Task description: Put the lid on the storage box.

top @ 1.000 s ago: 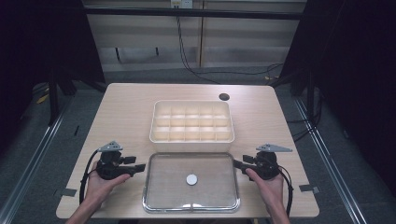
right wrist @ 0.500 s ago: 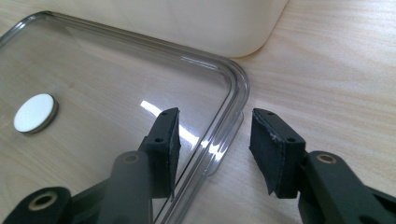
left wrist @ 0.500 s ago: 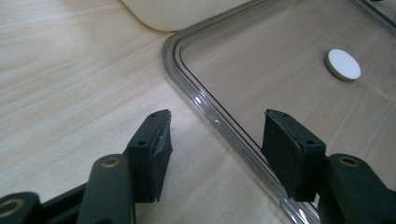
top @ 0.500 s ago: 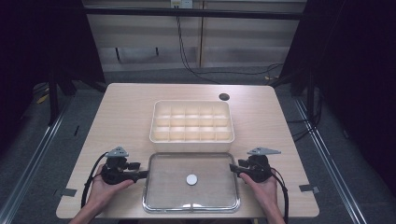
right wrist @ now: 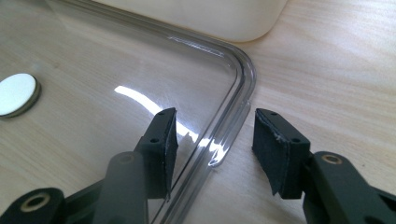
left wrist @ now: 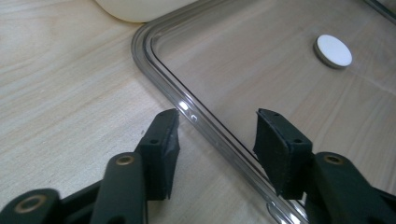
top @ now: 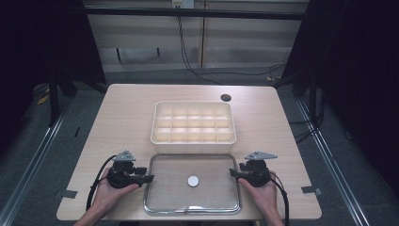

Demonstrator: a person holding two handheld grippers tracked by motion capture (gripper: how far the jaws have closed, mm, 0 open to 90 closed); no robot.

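A clear plastic lid [top: 167, 197] lies flat on the table near its front edge, with a white round disc [top: 193, 181] at its middle. Just behind it stands a cream compartment box [top: 193, 121]. My left gripper [top: 149, 178] is open at the lid's left edge, and the lid's rim [left wrist: 205, 126] runs between its two jaws. My right gripper [top: 232, 173] is open at the lid's right edge, its jaws either side of the rim [right wrist: 229, 130]. The disc [left wrist: 333, 50] [right wrist: 16, 93] lies farther in, and the box's corner [right wrist: 224, 18] sits beyond.
The wooden table [top: 122, 117] has a dark round hole [top: 225, 98] at the back right. Grey tape marks [top: 68, 193] [top: 312, 190] sit near the front corners. Cables trail from both grippers toward the table's front edge.
Both grippers have moved inward and toward the table's front, from beside the lid to its left and right edges, so the rim now sits between each pair of jaws.
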